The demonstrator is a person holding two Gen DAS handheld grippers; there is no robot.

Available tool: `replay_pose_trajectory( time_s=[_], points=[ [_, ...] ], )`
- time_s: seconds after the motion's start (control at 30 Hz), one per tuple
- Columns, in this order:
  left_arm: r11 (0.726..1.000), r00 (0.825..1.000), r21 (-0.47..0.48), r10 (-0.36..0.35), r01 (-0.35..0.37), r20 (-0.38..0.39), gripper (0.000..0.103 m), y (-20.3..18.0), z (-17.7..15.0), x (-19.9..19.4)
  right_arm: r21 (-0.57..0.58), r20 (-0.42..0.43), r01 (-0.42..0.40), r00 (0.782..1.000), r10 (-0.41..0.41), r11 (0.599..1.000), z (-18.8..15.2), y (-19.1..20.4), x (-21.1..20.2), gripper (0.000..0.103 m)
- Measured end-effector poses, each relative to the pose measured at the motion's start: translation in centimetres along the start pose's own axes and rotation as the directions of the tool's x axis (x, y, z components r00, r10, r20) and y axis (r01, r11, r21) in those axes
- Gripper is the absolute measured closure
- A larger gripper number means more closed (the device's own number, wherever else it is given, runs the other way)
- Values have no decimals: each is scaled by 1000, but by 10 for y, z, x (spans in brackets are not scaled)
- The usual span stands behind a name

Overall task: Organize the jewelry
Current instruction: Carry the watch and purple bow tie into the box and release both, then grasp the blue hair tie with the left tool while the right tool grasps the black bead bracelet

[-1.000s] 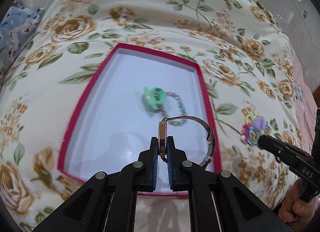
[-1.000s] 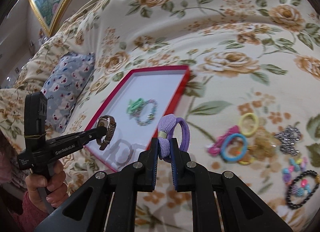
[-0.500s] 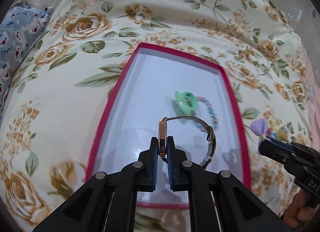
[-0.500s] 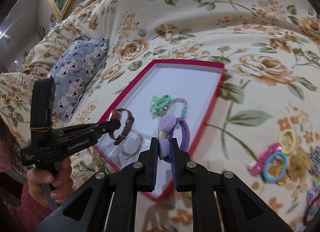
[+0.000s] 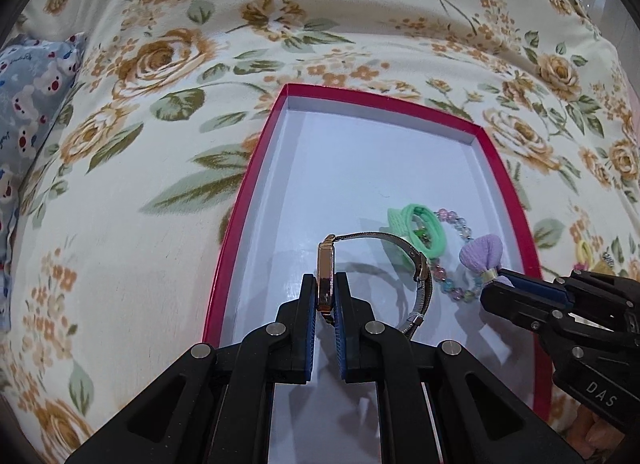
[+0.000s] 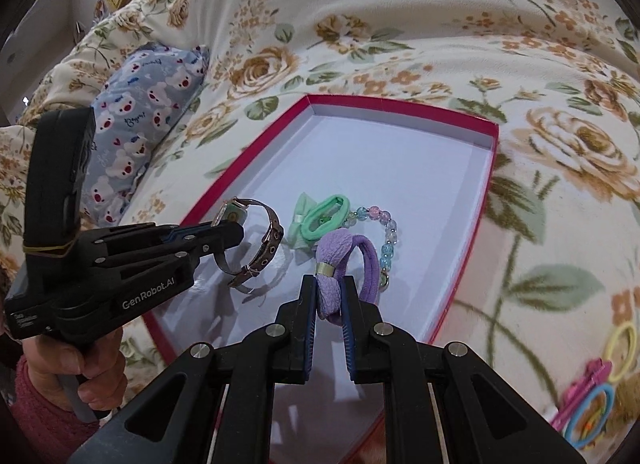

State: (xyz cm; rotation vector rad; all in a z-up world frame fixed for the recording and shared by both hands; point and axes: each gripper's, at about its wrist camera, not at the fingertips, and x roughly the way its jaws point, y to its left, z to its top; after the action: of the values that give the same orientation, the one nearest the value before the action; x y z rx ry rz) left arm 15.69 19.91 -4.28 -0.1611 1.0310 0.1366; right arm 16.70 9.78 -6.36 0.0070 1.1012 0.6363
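Floral quilt [image 5: 168, 248], soft and rumpled, bears a shallow red-rimmed tray [image 5: 234, 224] with a smooth white floor. Over it, left gripper [image 5: 326, 296] clamps a watch [image 5: 325, 276] by its slim rectangular case, mesh strap looping free. Right gripper [image 6: 329, 296], jaws opening, has a purple fabric hair tie [image 6: 332, 264] between its pads. Green tie [image 6: 326, 216] and beaded bracelet [image 6: 386, 224] lie inside. Patterned pillow [image 6: 148, 104] at left.
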Motion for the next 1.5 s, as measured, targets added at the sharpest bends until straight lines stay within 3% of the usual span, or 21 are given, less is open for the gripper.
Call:
replay_pose_trajectory(
  time_s=[0.2,0.3,0.6,0.73,0.8,0.9,1.2,1.5],
  points=[
    [1000,1000,7,15,-14,-16,93,-3,1,10,18,-11,-17,1000,17,1000,-2,-7,6,85],
    [1000,1000,-1,10,-10,-12,89,-2,3,10,26,-3,-20,1000,20,999,-2,-9,3,75],
    [1000,999,-21,23,-22,39,82,-4,-7,-18,44,46,-44,998,42,998,-6,-8,-23,73],
    [998,998,-64,4,0,62,81,-2,-15,-35,64,73,-43,997,38,997,-16,-13,-44,67],
    [996,998,-91,-14,20,69,75,-1,-21,-41,74,83,-40,996,34,996,-21,-17,-52,67],
    [991,997,-122,-46,54,66,67,-2,-30,-48,93,91,-30,996,22,995,-30,-23,-65,66],
    [984,993,-143,-102,110,65,58,-10,-51,-69,142,126,39,990,-58,989,-63,-48,-113,65],
    [984,987,-95,-145,151,62,53,-37,-62,-84,231,150,113,977,-150,966,-98,-83,-154,60]
  ],
)
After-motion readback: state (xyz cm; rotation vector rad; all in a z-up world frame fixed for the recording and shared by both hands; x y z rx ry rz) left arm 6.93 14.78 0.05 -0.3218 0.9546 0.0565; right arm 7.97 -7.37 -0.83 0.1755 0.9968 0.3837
